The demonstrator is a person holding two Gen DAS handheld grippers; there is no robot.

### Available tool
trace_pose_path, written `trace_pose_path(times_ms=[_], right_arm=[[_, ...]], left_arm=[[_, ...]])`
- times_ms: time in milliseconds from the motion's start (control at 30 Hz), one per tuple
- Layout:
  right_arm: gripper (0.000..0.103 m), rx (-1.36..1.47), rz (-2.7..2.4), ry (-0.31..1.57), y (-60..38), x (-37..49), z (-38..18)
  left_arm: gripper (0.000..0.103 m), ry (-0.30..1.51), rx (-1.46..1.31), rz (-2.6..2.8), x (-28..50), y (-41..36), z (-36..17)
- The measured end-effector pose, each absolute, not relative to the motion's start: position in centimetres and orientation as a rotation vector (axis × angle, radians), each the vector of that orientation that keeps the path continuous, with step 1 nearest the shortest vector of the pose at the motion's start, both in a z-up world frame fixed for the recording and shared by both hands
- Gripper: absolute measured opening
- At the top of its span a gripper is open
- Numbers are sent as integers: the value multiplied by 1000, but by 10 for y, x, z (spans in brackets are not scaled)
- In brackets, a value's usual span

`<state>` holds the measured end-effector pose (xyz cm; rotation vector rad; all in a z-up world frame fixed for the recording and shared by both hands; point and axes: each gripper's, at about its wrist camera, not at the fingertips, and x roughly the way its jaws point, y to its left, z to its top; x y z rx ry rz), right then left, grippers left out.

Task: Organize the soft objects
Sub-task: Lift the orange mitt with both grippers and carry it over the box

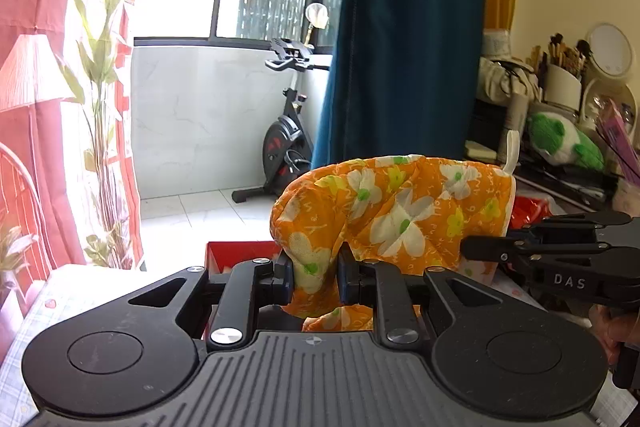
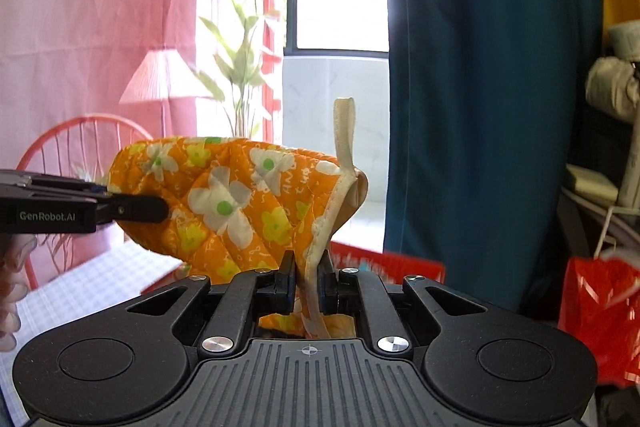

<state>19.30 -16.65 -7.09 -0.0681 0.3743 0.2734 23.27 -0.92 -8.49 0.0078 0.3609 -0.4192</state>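
Orange quilted cloth filled both views: my left gripper (image 1: 315, 277) pinched the oven mitt (image 1: 396, 211) by its thumb, my right gripper (image 2: 308, 281) clenched the cuff hem, so I judged level, matched hands best toward the red box (image 1: 236, 253) beyond.

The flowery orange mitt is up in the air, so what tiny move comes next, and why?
Probably lower the orange mitt toward the red box just beneath it. The left gripper pinches its rounded end and the right gripper pinches its trimmed cuff, so it hangs between them.

A checked tablecloth (image 2: 120, 267) covers the table, apparently bearing a red box (image 1: 236, 253).
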Motion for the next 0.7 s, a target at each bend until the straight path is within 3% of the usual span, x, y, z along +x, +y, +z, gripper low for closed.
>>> trace_pose_path(times_ms=[233, 700], right_arm=[[10, -42, 272, 424, -170, 217, -72], [9, 67, 238, 672, -161, 259, -141]], left_arm=[[22, 429, 0, -421, 254, -11, -96], [22, 637, 47, -382, 297, -25, -153]])
